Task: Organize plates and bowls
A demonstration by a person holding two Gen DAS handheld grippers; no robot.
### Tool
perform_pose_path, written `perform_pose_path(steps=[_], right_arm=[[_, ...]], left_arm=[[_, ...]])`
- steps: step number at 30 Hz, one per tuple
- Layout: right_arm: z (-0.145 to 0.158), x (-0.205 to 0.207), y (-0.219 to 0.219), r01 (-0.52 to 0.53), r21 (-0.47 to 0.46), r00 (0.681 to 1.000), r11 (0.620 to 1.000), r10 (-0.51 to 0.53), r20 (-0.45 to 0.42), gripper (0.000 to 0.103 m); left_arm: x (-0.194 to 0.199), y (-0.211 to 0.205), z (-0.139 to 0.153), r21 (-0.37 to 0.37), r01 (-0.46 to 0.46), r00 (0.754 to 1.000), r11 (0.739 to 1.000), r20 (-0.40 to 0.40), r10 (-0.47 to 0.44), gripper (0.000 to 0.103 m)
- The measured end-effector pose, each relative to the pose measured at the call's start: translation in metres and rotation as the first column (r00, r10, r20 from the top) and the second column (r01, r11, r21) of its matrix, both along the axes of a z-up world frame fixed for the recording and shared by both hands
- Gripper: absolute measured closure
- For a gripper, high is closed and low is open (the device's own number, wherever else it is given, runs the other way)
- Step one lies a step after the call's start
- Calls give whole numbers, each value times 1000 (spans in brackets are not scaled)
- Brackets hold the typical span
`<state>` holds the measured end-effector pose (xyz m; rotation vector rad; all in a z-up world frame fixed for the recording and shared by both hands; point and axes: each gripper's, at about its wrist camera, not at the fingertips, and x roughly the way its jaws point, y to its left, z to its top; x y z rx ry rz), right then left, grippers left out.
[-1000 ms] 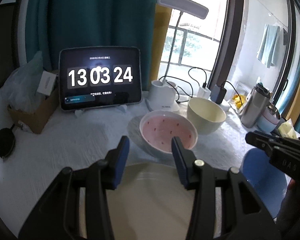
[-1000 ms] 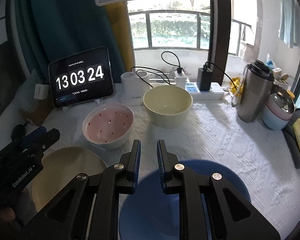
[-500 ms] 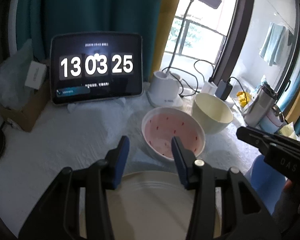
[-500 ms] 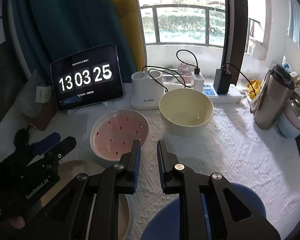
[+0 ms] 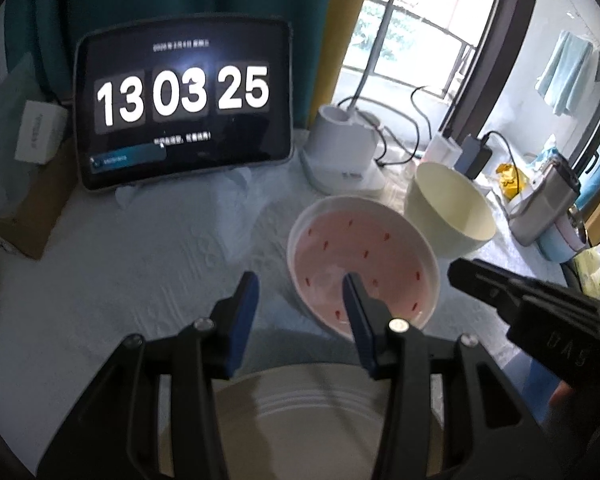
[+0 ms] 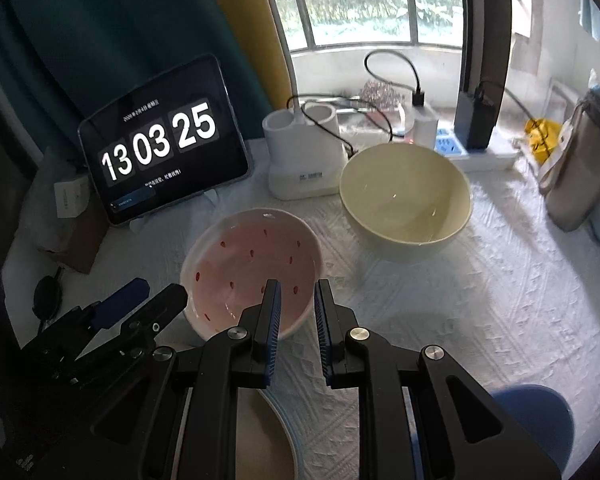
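Note:
A pink bowl (image 5: 360,256) with red specks sits mid-table on the white cloth, with a cream bowl (image 5: 448,208) behind it to the right. My left gripper (image 5: 299,284) is open over the pink bowl's near-left rim, and its right finger overlaps the bowl. Nothing is gripped. In the right wrist view my right gripper (image 6: 298,286) stands open by a narrow gap, with the rim of the pink bowl (image 6: 252,276) showing in that gap. A cream plate (image 5: 300,420) lies under the left gripper. A blue plate (image 6: 536,412) lies at the lower right.
A tablet clock (image 5: 184,104) stands at the back left beside a cardboard box (image 5: 24,216). A white lamp base (image 5: 340,160), cables and a power strip (image 6: 476,152) line the window side. A steel flask (image 6: 576,172) stands at the right.
Both grippers have moved forward and lower toward the pink bowl. The plates have slid to the bottom of each view. The jaw gaps look unchanged.

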<state>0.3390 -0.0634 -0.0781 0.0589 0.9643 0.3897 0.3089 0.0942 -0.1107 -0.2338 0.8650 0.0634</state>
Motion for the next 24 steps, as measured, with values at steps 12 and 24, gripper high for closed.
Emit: perform_pose_path(steps=[12,24], right_arm=[[-23,33,6,5,14,991,1000,-3,-132,84],[-33,56,-4,43,28,979,999,-36,-202,68]], left_arm=[[26,1,-21,-27,2,996,1000,-94,-5,58],[36,-1,-30,-40,6,993,999,-113,-10,58]])
